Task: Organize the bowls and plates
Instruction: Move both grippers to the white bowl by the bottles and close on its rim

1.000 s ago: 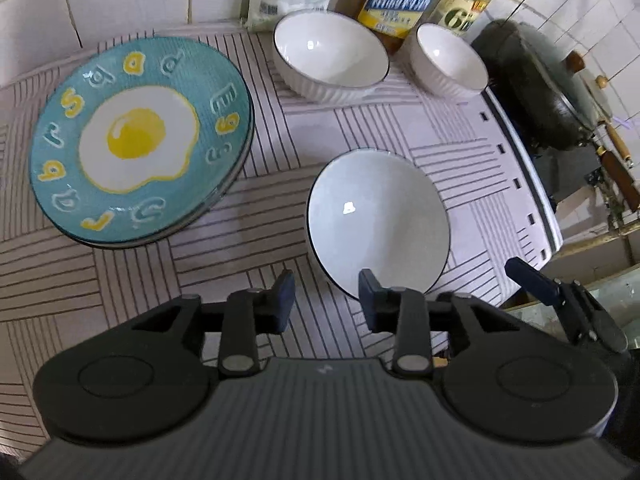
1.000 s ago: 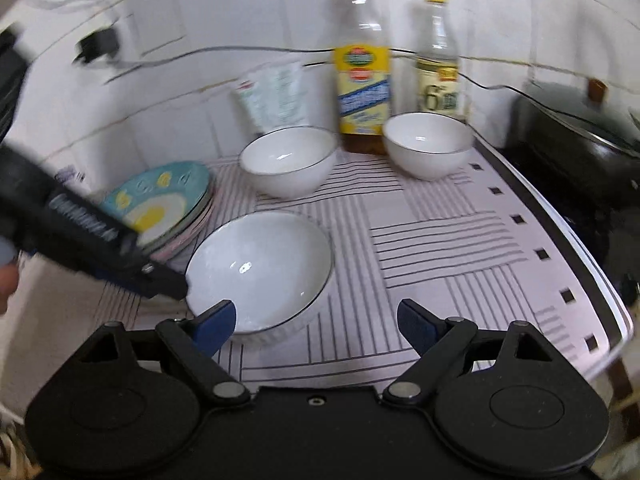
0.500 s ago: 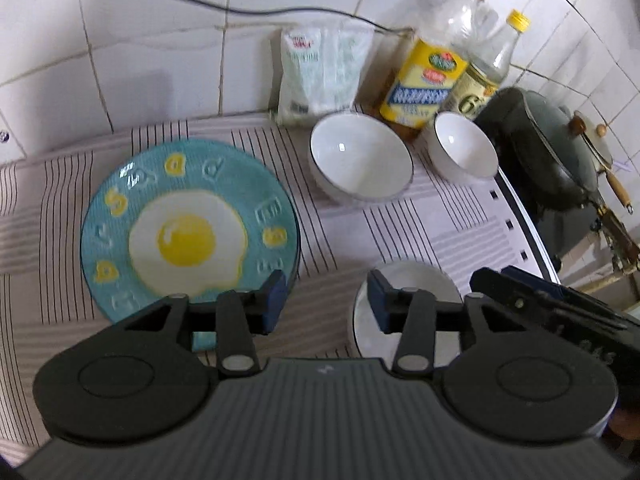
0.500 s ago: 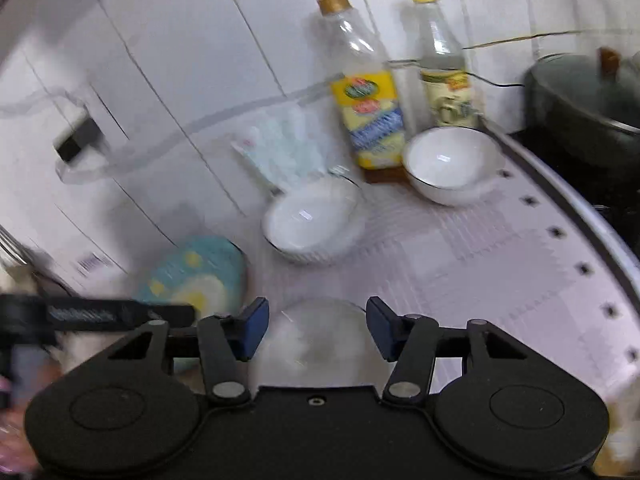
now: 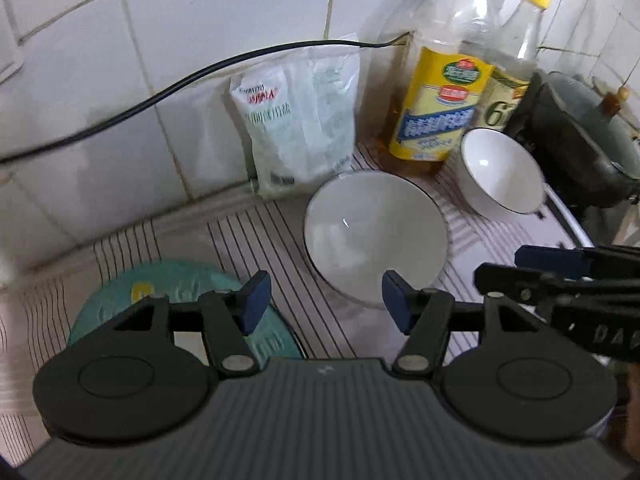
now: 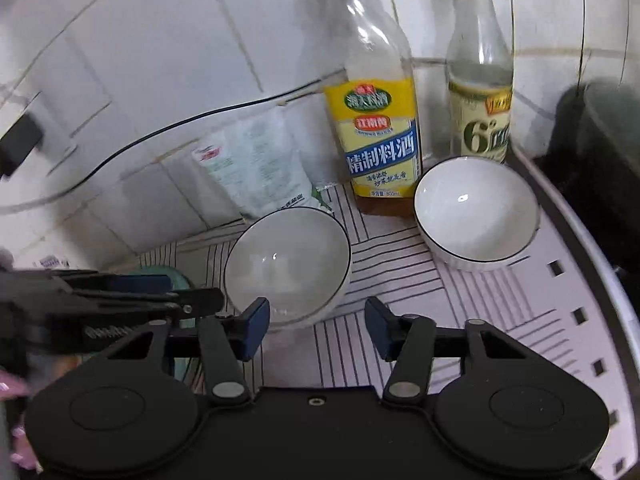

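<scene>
The task looks only partly done. Two white bowls sit apart on the striped mat: a larger bowl (image 6: 287,266) mid-frame and a smaller bowl (image 6: 476,214) to its right, not nested. The egg plate (image 5: 176,312) lies lower left. The left gripper (image 5: 324,306) is opening and the right gripper (image 6: 316,328) closing, both empty, near the larger bowl.

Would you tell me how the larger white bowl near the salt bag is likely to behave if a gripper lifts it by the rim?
The larger white bowl looks glazed, with a bright glint inside, so the pads may slip. It appears ceramic, so probably heavy for its size and breakable. Held by one side of its thin dark rim, it would likely tilt.
</scene>
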`<state>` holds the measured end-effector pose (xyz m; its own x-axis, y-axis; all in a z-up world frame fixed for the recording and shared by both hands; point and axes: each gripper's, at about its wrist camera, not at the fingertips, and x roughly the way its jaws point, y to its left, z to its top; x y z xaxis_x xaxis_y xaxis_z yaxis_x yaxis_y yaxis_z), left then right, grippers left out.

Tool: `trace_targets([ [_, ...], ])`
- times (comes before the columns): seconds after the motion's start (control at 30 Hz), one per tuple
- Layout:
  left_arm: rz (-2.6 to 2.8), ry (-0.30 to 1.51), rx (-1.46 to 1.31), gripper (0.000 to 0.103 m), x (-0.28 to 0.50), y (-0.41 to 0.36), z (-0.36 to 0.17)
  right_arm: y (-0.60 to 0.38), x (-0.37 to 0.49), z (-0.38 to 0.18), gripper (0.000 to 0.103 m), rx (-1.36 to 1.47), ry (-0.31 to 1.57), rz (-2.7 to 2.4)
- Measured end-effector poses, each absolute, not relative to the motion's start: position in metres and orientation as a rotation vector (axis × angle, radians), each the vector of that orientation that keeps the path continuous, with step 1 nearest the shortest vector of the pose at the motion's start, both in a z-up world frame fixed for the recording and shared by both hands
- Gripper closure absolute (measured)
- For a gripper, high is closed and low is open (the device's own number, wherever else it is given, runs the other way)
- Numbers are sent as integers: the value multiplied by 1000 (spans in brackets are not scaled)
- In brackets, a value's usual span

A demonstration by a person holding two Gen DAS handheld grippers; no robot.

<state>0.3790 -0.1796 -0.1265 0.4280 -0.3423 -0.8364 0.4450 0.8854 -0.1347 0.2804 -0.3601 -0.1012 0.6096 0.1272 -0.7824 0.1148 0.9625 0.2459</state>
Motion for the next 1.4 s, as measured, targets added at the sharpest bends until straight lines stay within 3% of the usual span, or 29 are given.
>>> trace_targets([
  [0.13,-449,1013,95,45,399,-185,-144,-365,305,-118,68,290,945,-11],
  [0.5,-385,1023,157,46,415,-191,-176,-365,331,-152,67,332,987,-97],
  [0.6,-428,1006,136,65,414,-191,-177,-373,329,-155,73,368,973,-86],
  [0.67,-490,1011,74,75,414,-188,-178,-377,326,-156,90,380,959,-79],
  [0.77,-531,1081,6,88,415,-189,-183,-379,322,-160,96,395,945,-70],
  [1.03,-480,1117,3,90,408,-193,-180,-378,320,-157,94,419,948,-77],
  [1.4,-485,1067,17,90,363,-175,-112,-359,269,-102,94,419,877,-45],
])
